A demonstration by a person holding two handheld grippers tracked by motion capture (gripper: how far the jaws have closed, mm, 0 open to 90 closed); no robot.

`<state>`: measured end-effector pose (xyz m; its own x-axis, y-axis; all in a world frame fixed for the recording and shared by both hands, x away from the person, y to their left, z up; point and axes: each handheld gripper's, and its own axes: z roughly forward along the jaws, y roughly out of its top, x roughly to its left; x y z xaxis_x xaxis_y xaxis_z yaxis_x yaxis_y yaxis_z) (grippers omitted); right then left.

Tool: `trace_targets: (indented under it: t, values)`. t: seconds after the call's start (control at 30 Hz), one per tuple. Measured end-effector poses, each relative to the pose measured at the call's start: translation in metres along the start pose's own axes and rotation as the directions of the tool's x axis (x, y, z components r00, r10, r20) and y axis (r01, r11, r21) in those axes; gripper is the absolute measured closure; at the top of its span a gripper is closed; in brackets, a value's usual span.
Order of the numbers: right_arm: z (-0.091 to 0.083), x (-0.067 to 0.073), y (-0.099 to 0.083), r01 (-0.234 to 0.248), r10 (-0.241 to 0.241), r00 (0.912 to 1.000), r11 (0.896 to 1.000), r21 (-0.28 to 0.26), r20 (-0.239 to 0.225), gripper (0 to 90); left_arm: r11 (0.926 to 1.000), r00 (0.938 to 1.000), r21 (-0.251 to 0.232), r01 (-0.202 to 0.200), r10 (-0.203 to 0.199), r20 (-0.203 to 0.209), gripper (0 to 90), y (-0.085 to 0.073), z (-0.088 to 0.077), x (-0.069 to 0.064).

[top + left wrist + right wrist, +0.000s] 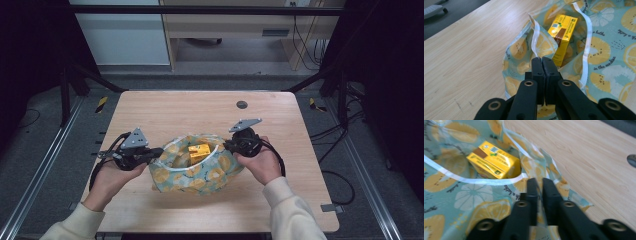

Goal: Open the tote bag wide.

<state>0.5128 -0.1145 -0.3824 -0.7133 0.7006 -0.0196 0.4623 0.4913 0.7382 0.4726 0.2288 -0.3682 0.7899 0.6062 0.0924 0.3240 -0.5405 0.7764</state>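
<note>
We see a soft cloth bag (pixel 195 170) in pale blue-green, printed with yellow lemon slices and trimmed in white along its mouth, lying near the middle of the wooden table (pixel 200 107), toward the person's side. Its mouth is pulled open, and a yellow carton (pixel 198 152) with a brown panel rests inside.

The left gripper (pixel 155 152) has its jaws pressed together on the bag's white rim at the left side. The right gripper (pixel 227 145) pinches the bag's edge at the right side, its jaws narrow with cloth between them.

Bare tabletop stretches beyond the bag to the far edge, where a dark round hole (pixel 242 104) sits.

On the cloth we read "in the sunshine" and "a bathe"; the carton's print is too small to read.
</note>
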Motion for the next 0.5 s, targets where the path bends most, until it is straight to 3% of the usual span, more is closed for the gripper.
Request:
trace_targets:
  t: [0.2,0.33,0.5]
  values:
    - [-0.03,0.015,-0.002,0.042,-0.042,0.9991,0.996,-0.079,-0.003,90.0,0.9995,0.9999,-0.031,-0.009,0.009,0.012,89.0,-0.001,-0.016,-0.008]
    - [-0.055,0.031,-0.016,0.064,-0.067,0.9976,0.989,-0.134,-0.017,90.0,0.9986,0.999,-0.04,-0.033,0.034,0.028,88.9,-0.005,-0.021,-0.019]
    - [-0.067,0.044,-0.034,0.078,-0.084,0.9958,0.987,-0.143,-0.036,90.0,0.998,0.9971,-0.035,-0.052,0.054,0.053,88.8,-0.011,-0.018,-0.033]
